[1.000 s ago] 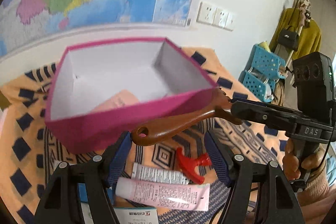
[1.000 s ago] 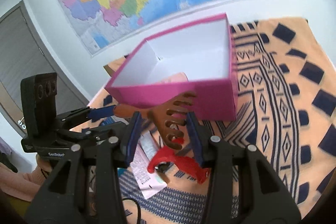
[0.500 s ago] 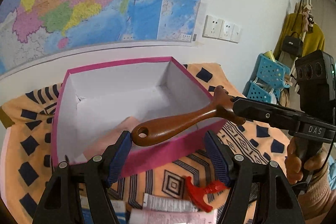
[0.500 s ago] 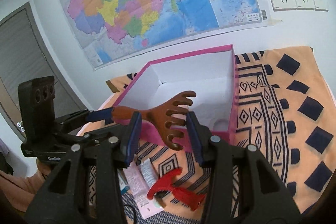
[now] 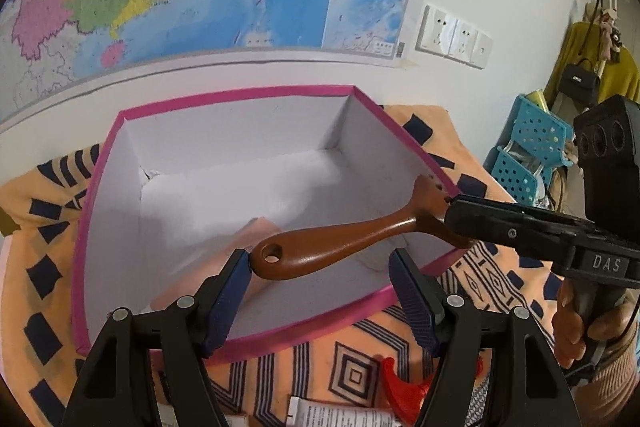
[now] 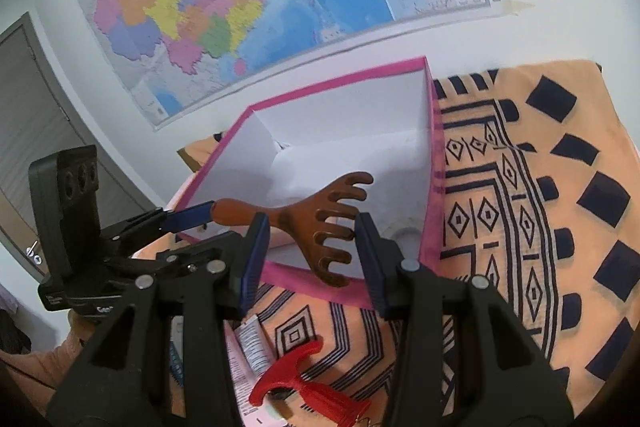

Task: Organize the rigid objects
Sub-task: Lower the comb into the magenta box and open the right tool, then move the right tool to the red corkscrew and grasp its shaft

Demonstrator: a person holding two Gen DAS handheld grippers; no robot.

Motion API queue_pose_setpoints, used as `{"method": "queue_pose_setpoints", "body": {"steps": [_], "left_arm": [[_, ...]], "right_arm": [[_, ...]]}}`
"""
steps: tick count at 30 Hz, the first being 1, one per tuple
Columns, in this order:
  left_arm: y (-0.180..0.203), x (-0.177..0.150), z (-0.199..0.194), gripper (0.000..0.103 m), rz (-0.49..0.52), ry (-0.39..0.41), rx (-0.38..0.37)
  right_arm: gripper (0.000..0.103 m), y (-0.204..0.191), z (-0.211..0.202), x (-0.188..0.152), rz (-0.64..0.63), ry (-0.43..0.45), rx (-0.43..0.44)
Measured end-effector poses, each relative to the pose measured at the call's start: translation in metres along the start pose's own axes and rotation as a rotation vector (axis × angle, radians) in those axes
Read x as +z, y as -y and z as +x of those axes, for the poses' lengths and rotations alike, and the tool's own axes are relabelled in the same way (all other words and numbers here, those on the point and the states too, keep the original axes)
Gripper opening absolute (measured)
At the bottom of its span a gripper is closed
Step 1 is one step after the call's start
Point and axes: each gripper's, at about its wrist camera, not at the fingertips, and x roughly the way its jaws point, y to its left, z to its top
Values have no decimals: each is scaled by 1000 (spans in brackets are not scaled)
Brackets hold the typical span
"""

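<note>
Left wrist view: right gripper [image 5: 454,211] clamps the claw end of the brown wooden massage rake [image 5: 340,239], held over the open pink box [image 5: 248,95]. Left gripper [image 5: 322,267] wide, w/ one pad possibly touching the handle end. Red clip [image 6: 304,387] & tubes [image 6: 252,343] lie on the patterned cloth [image 6: 560,227].

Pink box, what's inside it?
Inside the pink box there is a white floor and a peach-colored thing lying near the front. The wooden scratcher and the left tongs cover part of it, so I can't tell what it is.
</note>
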Motion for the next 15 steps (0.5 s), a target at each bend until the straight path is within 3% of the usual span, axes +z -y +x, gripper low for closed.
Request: {"method": "queue_pose_setpoints", "body": {"steps": [7,15], "left_arm": [[0,1,6,71,-4,-7,-8],[-2,-3,-19,73,-9,64,-24]], "right_arm": [[47,-1,6,1,3,-17,0],[47,-6,-9,0,-6,24,4]]}}
